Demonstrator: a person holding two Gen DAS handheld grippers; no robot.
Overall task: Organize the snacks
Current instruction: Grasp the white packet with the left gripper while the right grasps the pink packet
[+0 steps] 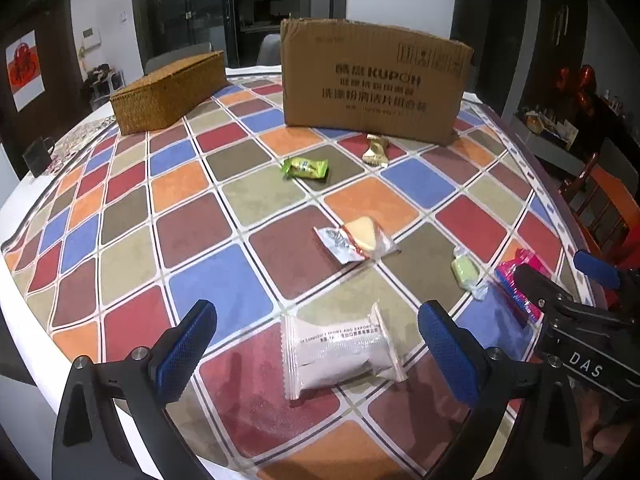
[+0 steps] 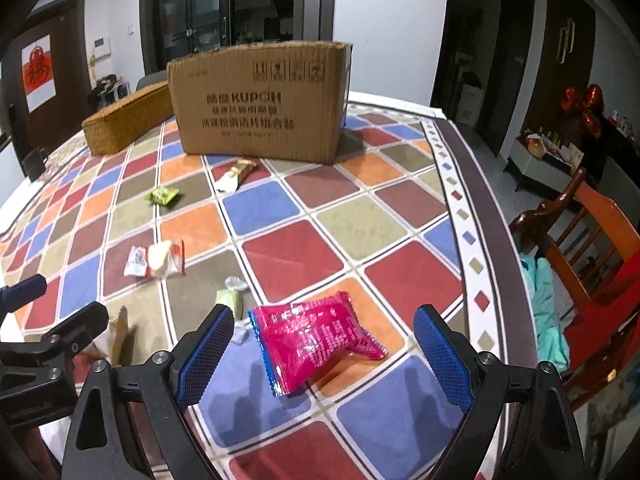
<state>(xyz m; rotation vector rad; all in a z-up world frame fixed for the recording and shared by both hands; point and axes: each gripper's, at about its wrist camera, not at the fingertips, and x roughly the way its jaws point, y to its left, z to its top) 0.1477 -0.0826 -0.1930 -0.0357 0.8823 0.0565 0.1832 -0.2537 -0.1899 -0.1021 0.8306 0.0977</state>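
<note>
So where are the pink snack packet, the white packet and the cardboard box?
pink snack packet (image 2: 316, 336), right wrist view, middle of wrapper.
white packet (image 1: 340, 350), left wrist view, middle of wrapper.
cardboard box (image 1: 374, 84), left wrist view, printed front.

Left gripper (image 1: 318, 354) jaws stand wide apart, white snack packet (image 1: 340, 350) lying between them, untouched. Checkered tablecloth (image 1: 192, 232) bears 2 containers: cardboard box (image 1: 374, 84) at 12 o'clock, woven basket (image 1: 168, 92) at 11 o'clock. Pink packet (image 1: 516, 280) at 3 o'clock.

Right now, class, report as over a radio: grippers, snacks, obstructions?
Left gripper open over white packet. Right gripper open over pink packet. Nothing held. Green candy beside pink packet; no obstruction.
</note>
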